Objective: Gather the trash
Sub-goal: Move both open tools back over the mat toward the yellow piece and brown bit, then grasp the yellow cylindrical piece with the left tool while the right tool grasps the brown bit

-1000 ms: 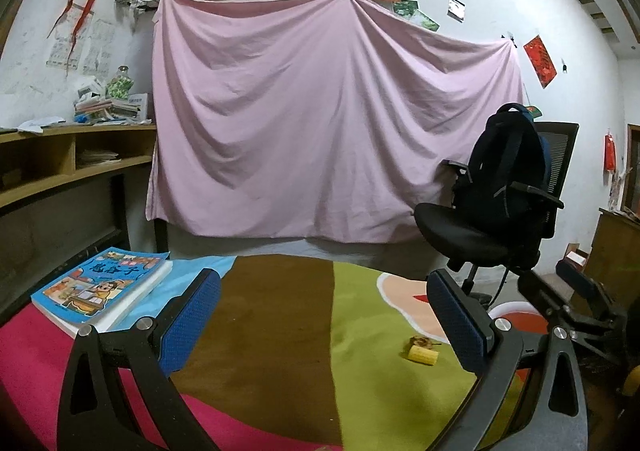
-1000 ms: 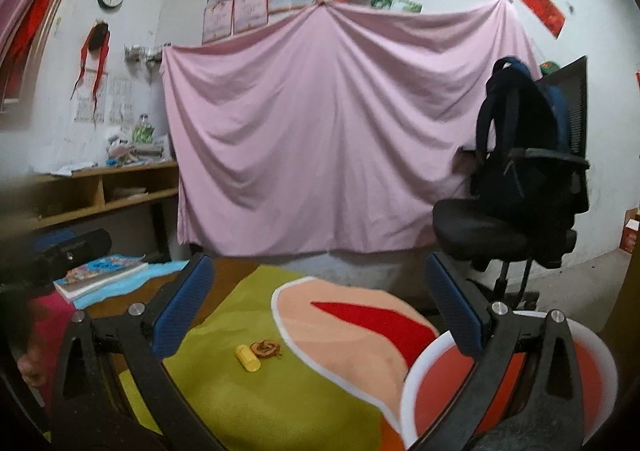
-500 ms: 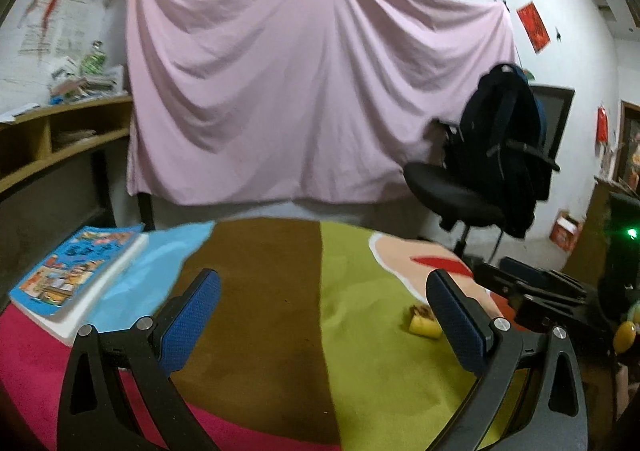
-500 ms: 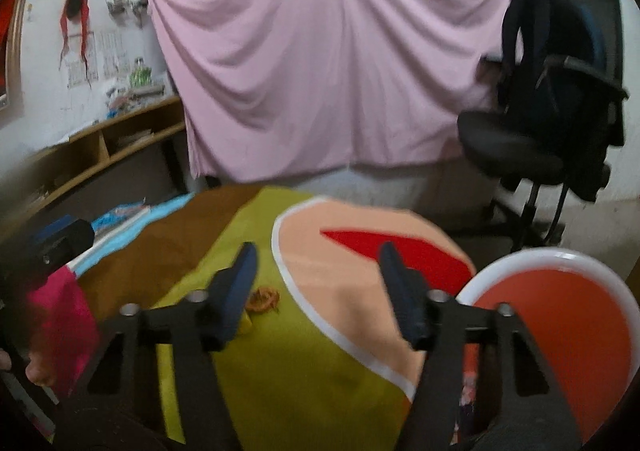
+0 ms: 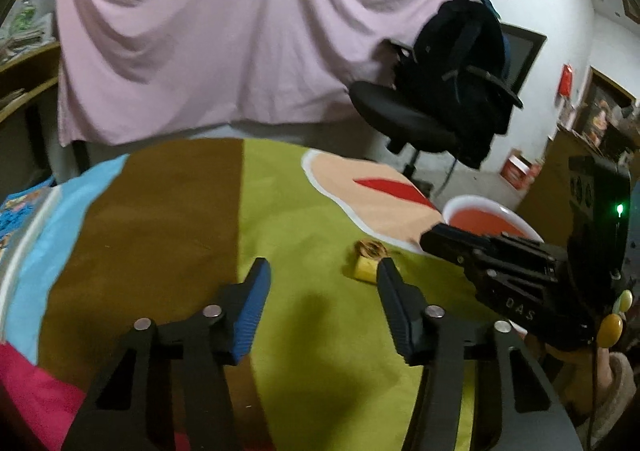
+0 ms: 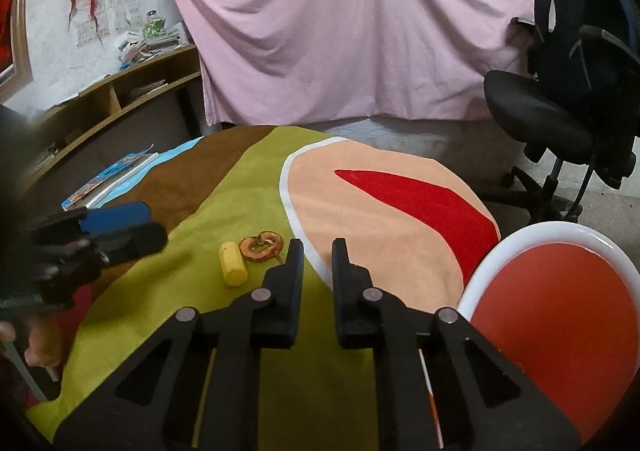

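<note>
Both black tongs are hovering over the tabletop (image 6: 168,335), which is lying under a felt-like cloth in green, brown and peach patches. The left tongs (image 5: 322,271), with ribbed blue pads, and the right tongs (image 6: 317,251) are both closing on nothing. A stubby yellow cylinder (image 6: 233,269) is lying beside a curled brown peel (image 6: 261,247) on the green patch, near a round red bin (image 6: 552,315) with a smooth white rim.

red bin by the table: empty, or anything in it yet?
Looks empty: the red bin shows only bare red inside. Yellow piece and brown peel lie on the tablecloth.
</note>
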### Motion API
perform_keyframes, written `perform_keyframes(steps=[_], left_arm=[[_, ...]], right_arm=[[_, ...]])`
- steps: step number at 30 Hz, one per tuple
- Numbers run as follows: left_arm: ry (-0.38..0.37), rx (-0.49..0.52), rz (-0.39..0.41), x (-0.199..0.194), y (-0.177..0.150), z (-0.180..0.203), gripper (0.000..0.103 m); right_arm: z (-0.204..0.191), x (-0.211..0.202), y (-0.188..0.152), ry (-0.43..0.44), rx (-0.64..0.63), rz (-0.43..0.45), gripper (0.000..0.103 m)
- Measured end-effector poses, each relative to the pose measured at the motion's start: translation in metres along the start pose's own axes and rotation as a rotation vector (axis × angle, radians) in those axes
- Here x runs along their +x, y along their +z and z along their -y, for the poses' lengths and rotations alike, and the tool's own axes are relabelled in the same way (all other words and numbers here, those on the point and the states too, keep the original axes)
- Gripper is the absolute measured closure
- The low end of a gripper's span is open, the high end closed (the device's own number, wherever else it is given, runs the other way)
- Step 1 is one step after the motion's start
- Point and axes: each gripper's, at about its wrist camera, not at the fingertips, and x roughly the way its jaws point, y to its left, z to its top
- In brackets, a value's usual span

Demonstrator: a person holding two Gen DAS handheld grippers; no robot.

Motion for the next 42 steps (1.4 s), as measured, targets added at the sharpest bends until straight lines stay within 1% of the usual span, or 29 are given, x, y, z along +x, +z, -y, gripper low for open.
perform_keyframes(steps=[4,9,10,11,13,15,16,20,22,27,30,32,34,39,42], left_arm=[[-0.041,0.029,-0.051,0.010,0.003,0.008,0.056],[-0.077,0.074,-0.094,0.026,0.006,0.021,0.056],[-0.078,0.084,-0.107,0.030,0.007,0.023,0.058],[-0.080,0.089,-0.118,0.034,0.007,0.024,0.064],[-0.082,0.090,-0.141,0.041,0.008,0.024,0.069],[-0.073,0.083,-0.148,0.044,0.008,0.024,0.075],[-0.072,0.079,-0.149,0.044,0.009,0.023,0.077],[-0.069,0.063,-0.123,0.039,0.008,0.018,0.077],[-0.050,0.054,-0.108,0.034,0.008,0.016,0.077],[0.031,0.004,-0.084,0.018,0.001,0.001,0.077],[0.094,-0.046,-0.078,0.010,-0.002,-0.015,0.077],[0.124,-0.081,-0.070,0.005,-0.003,-0.026,0.077],[0.141,-0.110,-0.066,0.001,-0.004,-0.035,0.077],[0.147,-0.158,-0.063,-0.006,-0.008,-0.047,0.077],[0.150,-0.155,-0.060,-0.008,-0.006,-0.045,0.077]], right_arm=[[0.004,0.002,-0.001,0.003,0.013,-0.010,0.062],[0.005,0.003,0.000,0.010,0.019,-0.016,0.062],[0.005,0.003,0.000,0.011,0.019,-0.017,0.062],[0.005,0.003,0.000,0.013,0.020,-0.019,0.062],[0.005,0.004,0.000,0.016,0.022,-0.020,0.062],[0.005,0.005,0.000,0.023,0.026,-0.023,0.062],[0.005,0.005,0.000,0.025,0.027,-0.025,0.062],[0.003,0.006,0.000,0.037,0.022,-0.028,0.062],[0.002,0.007,0.001,0.050,0.013,-0.032,0.062],[-0.007,0.010,0.004,0.084,-0.017,-0.043,0.060],[-0.015,0.013,0.007,0.091,-0.045,-0.049,0.051],[-0.020,0.017,0.009,0.090,-0.061,-0.060,0.040],[-0.025,0.023,0.012,0.095,-0.077,-0.076,0.037],[-0.030,0.039,0.015,0.084,-0.100,-0.133,0.036],[-0.029,0.042,0.014,0.080,-0.095,-0.152,0.039]])
